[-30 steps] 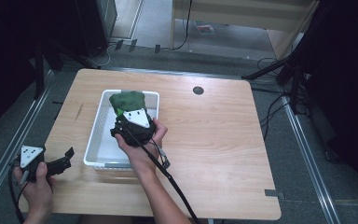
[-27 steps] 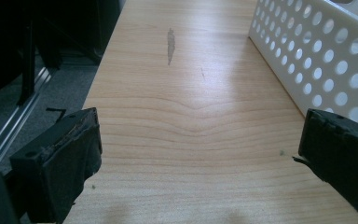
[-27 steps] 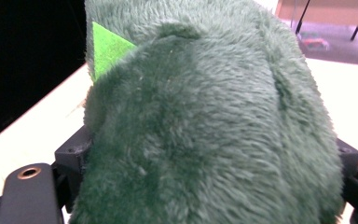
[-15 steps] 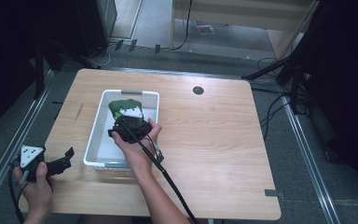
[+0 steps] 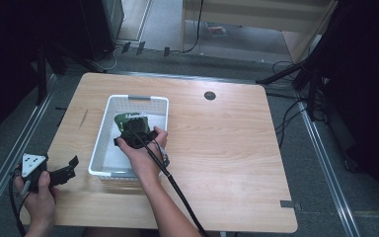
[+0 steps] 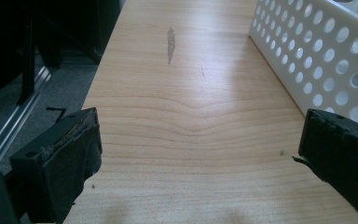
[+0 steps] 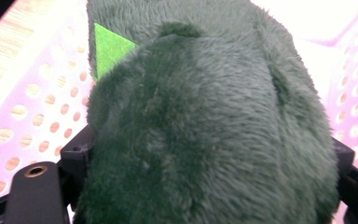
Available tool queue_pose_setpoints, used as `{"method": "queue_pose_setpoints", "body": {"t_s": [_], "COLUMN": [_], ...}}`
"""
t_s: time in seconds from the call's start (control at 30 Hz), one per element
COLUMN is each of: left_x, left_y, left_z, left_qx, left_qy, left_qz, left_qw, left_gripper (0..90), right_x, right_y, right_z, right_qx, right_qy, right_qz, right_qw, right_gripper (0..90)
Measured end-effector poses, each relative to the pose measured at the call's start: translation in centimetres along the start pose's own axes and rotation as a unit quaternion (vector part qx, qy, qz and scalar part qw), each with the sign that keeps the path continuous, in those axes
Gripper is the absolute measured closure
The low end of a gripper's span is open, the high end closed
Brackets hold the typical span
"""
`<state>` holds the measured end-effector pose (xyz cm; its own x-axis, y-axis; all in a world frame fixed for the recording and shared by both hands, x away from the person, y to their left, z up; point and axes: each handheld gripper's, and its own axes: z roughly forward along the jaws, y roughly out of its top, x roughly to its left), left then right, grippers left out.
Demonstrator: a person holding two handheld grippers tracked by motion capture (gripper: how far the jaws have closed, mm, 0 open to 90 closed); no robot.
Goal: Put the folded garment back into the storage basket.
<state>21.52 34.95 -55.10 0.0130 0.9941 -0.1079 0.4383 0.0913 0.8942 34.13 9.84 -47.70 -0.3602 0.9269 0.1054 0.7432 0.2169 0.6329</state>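
Dark-green plush toy [image 7: 205, 126] (furry) in basket [image 5: 109, 113]

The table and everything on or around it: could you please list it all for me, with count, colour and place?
Table: one, light wood, centre of the high view.
Basket: one, white, perforated, on the table's left half.
Plush toy: one, dark green with a bright green patch, inside the basket, between the right gripper's jaws.
Cable hole: one, dark, round, near the table's far edge.
Floor cables: several, black, right of the table.
Left gripper: one, black with a grey plate, jaws apart, at the table's near left corner, beside the basket.
Right gripper: one, black, over the basket, closed on the plush toy.
Hands: two, each holding a gripper.
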Motion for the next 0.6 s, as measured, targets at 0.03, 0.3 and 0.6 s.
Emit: {"method": "queue_pose_setpoints", "body": {"t_s": [0.03, 0.3, 0.6], "left_x": [0.0, 0.0, 0.0], "left_y": [0.0, 0.0, 0.0], "left_z": [0.0, 0.0, 0.0], "left_qx": [0.0, 0.0, 0.0], "left_qy": [0.0, 0.0, 0.0], "left_qz": [0.0, 0.0, 0.0], "left_qw": [1.0, 1.0, 1.0], "left_gripper": [0.4, 0.4, 0.4], "right_x": [0.0, -0.1, 0.1], "right_y": [0.0, 0.1, 0.1], "right_z": [0.1, 1.3, 1.7], "right_qx": [0.002, 0.04, 0.066], "right_qy": [-0.007, -0.021, -0.018], "right_qz": [0.003, 0.006, -0.005], "right_qw": [1.0, 0.999, 0.9976], "right_gripper": [20.1, 19.4, 13.8]}}
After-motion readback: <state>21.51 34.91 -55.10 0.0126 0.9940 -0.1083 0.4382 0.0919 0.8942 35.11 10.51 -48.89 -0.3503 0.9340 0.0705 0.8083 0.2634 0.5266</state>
